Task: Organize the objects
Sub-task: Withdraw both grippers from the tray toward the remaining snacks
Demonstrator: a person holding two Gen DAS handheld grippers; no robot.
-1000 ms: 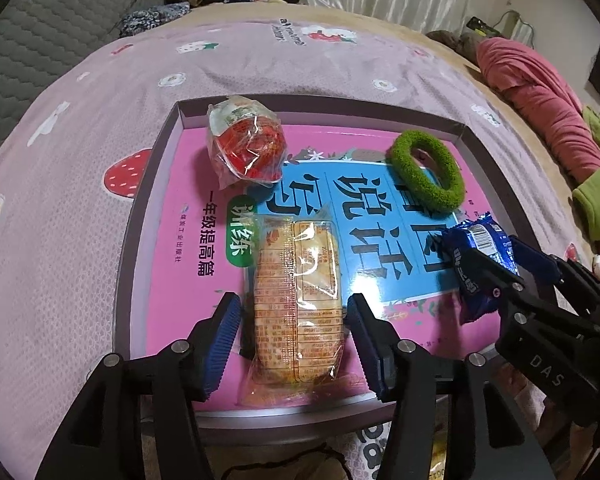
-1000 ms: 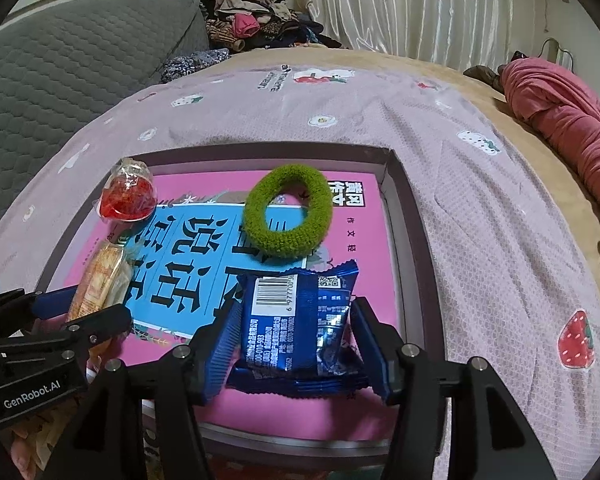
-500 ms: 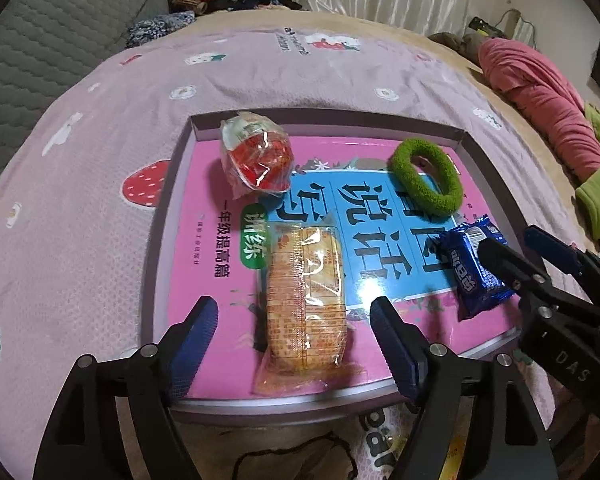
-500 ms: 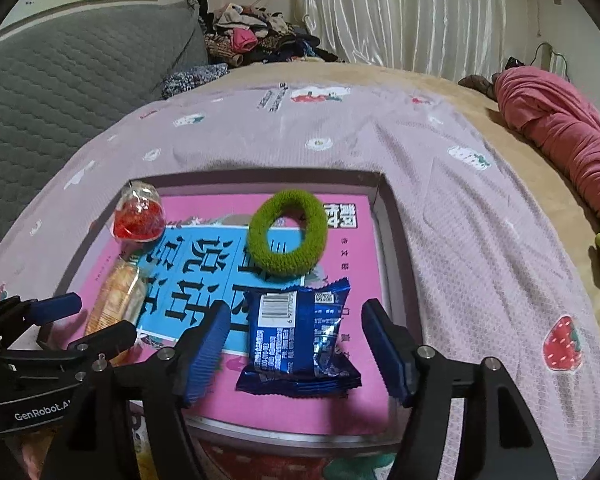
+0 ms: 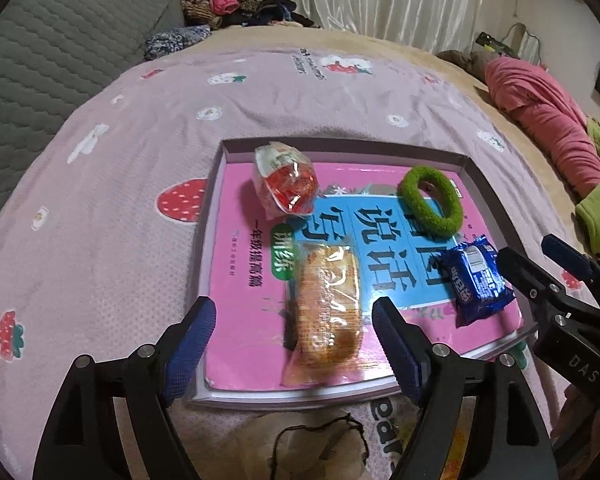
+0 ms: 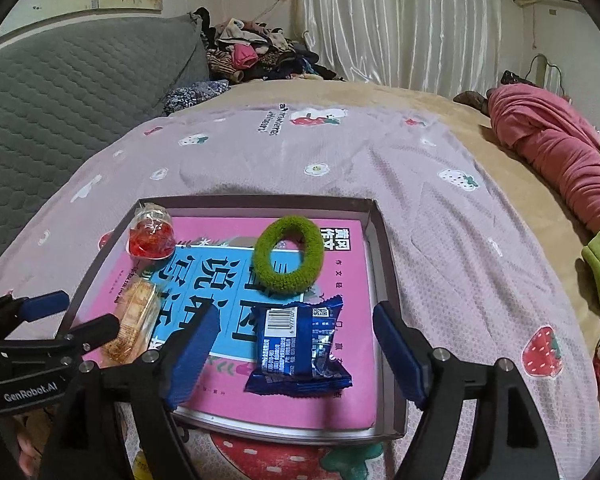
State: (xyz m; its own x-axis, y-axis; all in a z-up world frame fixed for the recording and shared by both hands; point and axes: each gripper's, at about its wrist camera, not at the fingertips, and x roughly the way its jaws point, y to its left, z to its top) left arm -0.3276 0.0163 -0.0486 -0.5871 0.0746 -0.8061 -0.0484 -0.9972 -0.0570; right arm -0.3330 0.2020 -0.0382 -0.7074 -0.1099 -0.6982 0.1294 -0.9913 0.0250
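Note:
A shallow box tray (image 5: 214,184) (image 6: 374,240) with a pink and blue book in it lies on the bed. In it lie an orange wrapped cake (image 5: 326,304) (image 6: 134,324), a blue snack packet (image 5: 476,278) (image 6: 298,344), a green hair ring (image 5: 430,200) (image 6: 290,256) and a red jelly cup (image 5: 286,182) (image 6: 152,234). My left gripper (image 5: 294,338) is open and empty, pulled back from the cake. My right gripper (image 6: 294,350) is open and empty, just behind the blue packet.
The lilac strawberry bedsheet (image 5: 100,184) surrounds the tray. A grey quilted headboard (image 6: 60,92) stands at left, a clothes pile (image 6: 252,56) at the back, and a pink blanket (image 6: 552,140) at right. A cloth bag with a drawstring (image 5: 320,440) lies below the tray's near edge.
Both grippers opened, letting go of the cake and the blue packet, and drew back and up from the tray. The items stay where they lay.

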